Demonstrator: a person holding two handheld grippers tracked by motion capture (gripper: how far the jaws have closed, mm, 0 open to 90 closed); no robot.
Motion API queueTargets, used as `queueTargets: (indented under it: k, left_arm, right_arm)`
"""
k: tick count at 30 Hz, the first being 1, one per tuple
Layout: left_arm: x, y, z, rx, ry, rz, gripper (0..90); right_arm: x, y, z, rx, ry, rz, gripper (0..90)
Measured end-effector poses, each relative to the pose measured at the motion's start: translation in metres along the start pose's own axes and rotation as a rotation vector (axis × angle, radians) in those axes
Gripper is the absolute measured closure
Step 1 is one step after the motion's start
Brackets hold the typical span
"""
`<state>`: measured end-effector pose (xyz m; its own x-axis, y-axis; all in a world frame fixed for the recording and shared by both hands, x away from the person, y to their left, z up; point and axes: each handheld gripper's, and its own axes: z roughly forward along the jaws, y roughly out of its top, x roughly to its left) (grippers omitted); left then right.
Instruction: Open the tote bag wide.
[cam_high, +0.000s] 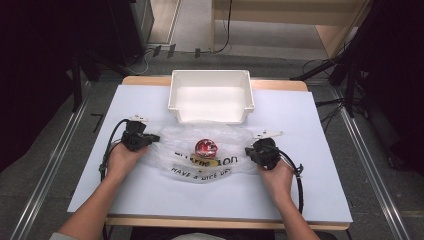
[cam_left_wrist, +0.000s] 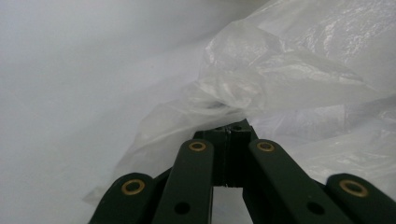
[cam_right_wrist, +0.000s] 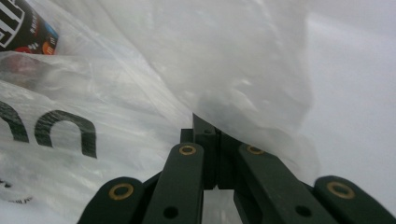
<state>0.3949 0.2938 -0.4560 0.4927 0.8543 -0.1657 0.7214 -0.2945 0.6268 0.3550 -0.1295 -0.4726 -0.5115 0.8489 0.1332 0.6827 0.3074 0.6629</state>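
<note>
Plastic bag (cam_high: 200, 150) edges pinched, seemingly, by both grippers' closed fingers (cam_left_wrist: 232, 135) (cam_right_wrist: 205, 135).

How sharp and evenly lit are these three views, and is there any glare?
High view: bright table, dark corners, glare washing out the bin floor, bag print readable. Left gripper view: bag soft, shiny highlights on folds. Right gripper view: near plastic blurred over the tool, lettering fairly crisp.

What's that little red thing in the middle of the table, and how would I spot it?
Find the white bin at the table's far edge. Just in front lies a clear plastic bag with black lettering, pinched by the left gripper and right gripper. The red round can sits inside, the only coloured thing there.
</note>
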Motion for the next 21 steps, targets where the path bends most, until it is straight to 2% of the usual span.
queueTargets:
  k: [5,7,8,10,16,17,21]
  left_arm:
    - [0.004,-0.003,-0.004,0.003,0.011,-0.006,90.0]
    - [0.008,-0.004,-0.007,0.005,0.010,-0.025,90.0]
    - [0.011,-0.005,-0.008,0.003,0.004,-0.042,90.0]
    - [0.013,-0.007,-0.010,0.002,-0.001,-0.056,90.0]
    - [0.014,-0.008,-0.012,0.003,0.007,-0.057,90.0]
    - [0.015,-0.009,-0.012,0.005,0.010,-0.060,90.0]
    - [0.016,-0.008,-0.013,0.006,0.002,-0.106,90.0]
  right_arm:
    - [-0.005,-0.003,-0.004,0.007,-0.020,0.007,90.0]
    - [-0.009,-0.006,-0.007,0.010,-0.021,0.022,90.0]
    - [-0.013,-0.009,-0.011,0.017,-0.020,0.049,90.0]
    - [-0.017,-0.011,-0.014,0.018,-0.019,0.056,90.0]
    - [-0.024,-0.018,-0.022,0.023,-0.036,0.064,90.0]
    - [-0.028,-0.020,-0.024,0.024,-0.039,0.077,90.0]
    - [-0.033,-0.021,-0.027,0.030,-0.058,0.095,90.0]
